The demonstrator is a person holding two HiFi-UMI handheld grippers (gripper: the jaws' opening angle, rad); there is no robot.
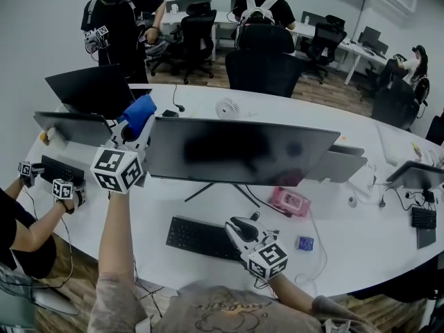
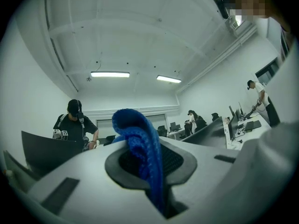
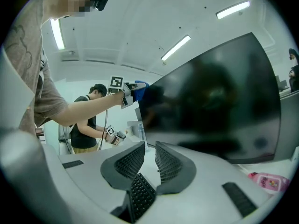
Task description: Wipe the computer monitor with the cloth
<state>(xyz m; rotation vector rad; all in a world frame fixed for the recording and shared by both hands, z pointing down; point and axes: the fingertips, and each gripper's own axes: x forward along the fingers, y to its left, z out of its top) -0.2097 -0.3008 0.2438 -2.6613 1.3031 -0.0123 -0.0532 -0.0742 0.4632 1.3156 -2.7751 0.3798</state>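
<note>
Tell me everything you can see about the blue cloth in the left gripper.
The bright blue cloth looks like a soft, knitted-textured fabric, bunched into a thick fold. The left gripper is shut on it: a rounded loop sticks up past the jaws while the rest is pinched between the dark pads. It is held up in the air at the upper left corner of the wide dark computer monitor. Whether it touches the screen cannot be told.

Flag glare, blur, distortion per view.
Head view: even light, the wide black computer monitor mirrors dim smudges, wide-angle bowing. Left gripper view: fisheye, dark corners, blue knitted cloth sharp, bright ceiling strip lights. Right gripper view: fisheye, monitor reflection murky, no hard glare.
</note>
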